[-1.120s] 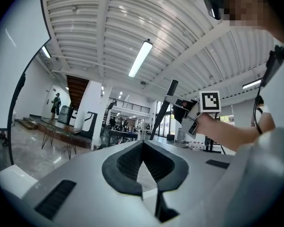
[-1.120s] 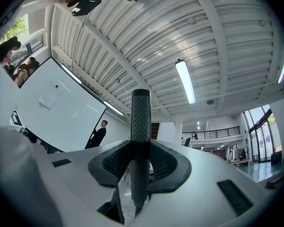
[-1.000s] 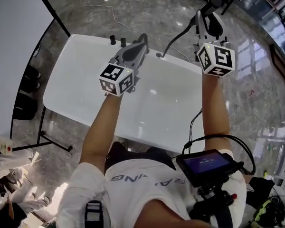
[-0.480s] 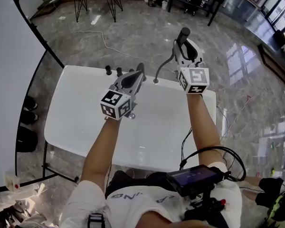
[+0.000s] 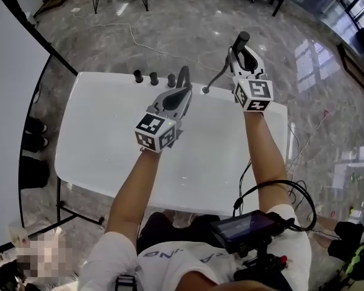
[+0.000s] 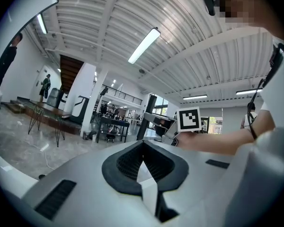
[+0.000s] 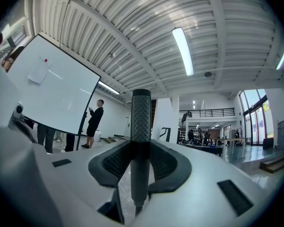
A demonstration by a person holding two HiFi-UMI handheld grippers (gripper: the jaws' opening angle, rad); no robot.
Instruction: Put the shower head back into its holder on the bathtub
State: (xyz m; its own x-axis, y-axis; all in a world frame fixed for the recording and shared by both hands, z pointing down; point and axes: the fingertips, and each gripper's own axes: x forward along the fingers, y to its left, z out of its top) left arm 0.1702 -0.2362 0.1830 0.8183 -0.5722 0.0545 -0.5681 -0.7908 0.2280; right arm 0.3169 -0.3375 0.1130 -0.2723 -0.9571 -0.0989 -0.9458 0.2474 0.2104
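Shower head (image 5: pixel 241 41) in jaws of right gripper (image 5: pixel 244 56), near bathtub (image 5: pixel 109 139) far rim

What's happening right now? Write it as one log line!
left gripper: shut, empty | right gripper: shut on shower head | shower head: held upright near far rim of bathtub

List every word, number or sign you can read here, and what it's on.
"…ING": end of the lettering on the person's shirt; the rest is unreadable.
Chest-mounted screen: text too small to read.
Marker cubes: square patterns only, no letters.
Sheet on the whiteboard: too small to read.
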